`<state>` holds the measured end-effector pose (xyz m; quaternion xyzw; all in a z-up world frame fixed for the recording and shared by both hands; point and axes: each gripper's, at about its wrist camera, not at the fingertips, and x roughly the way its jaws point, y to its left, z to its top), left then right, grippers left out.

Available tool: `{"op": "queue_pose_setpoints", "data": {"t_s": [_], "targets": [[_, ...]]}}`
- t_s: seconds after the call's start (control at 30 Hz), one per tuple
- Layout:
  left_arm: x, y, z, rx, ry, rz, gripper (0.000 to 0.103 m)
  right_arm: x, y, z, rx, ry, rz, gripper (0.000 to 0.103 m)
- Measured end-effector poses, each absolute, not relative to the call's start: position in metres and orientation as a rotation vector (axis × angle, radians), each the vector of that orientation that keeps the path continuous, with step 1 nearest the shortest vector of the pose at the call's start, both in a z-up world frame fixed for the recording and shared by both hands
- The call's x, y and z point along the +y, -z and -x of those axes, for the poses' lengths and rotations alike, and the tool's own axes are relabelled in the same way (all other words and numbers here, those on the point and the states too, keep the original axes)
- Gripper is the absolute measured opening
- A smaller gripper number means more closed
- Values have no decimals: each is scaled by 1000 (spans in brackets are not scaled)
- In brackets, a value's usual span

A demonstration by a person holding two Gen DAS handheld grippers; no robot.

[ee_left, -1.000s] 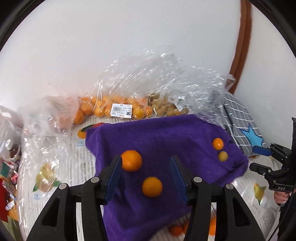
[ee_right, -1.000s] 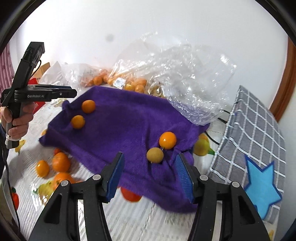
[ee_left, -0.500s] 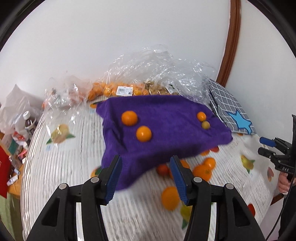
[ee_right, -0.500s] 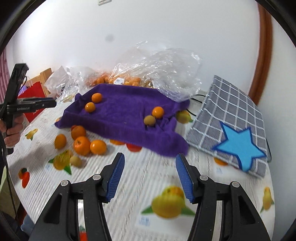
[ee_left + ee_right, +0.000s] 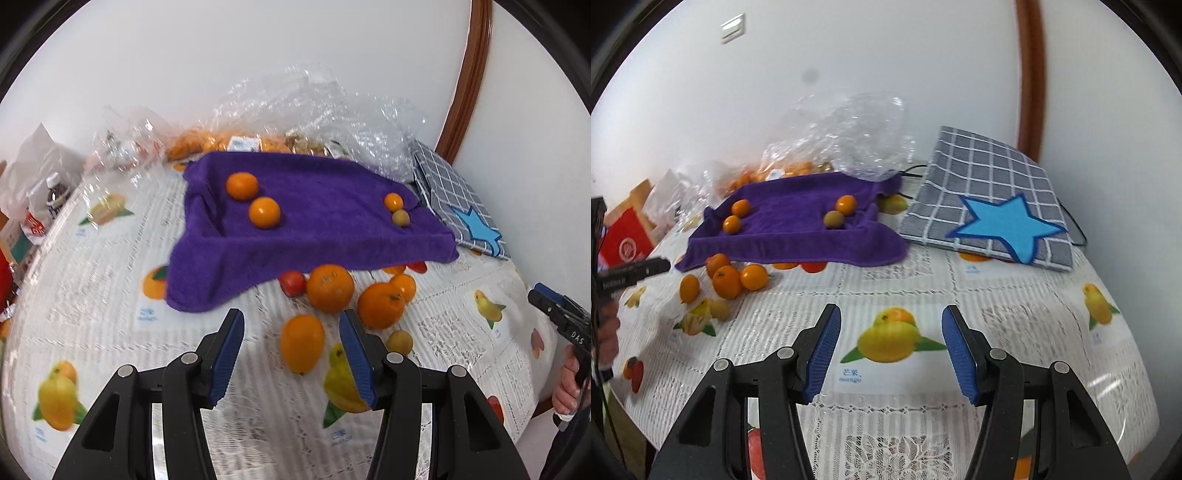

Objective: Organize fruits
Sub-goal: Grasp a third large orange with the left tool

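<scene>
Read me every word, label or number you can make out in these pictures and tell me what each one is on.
"mango": printed under Chinese characters on the white fruit-print tablecloth, below the mango picture.
"DAS": on the right hand-held gripper.
White price sticker on the clear plastic fruit bag: too small to read.
Lettering on the left hand-held gripper: blurred.
Red box: a round logo, unreadable.

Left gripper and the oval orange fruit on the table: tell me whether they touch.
Apart. In the left wrist view the left gripper frames the oval orange fruit, with tablecloth visible between fruit and each blue pad.
</scene>
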<state>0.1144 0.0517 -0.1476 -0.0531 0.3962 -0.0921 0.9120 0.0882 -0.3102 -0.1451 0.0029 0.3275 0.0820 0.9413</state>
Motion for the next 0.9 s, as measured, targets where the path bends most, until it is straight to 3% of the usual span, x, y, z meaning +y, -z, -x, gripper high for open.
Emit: {"op": "queue_pose_setpoints", "data": {"t_s": [0.2, 0.4, 0.9], "targets": [[44, 170, -120, 840, 154, 156, 50, -309, 155, -89, 697, -108, -23, 47], [41, 181, -127, 864, 136, 152, 31, -293, 156, -94, 688, -137, -22, 44], [82, 171, -133, 788, 80, 190, 31, -258, 169, -118, 681, -153, -35, 40]]}}
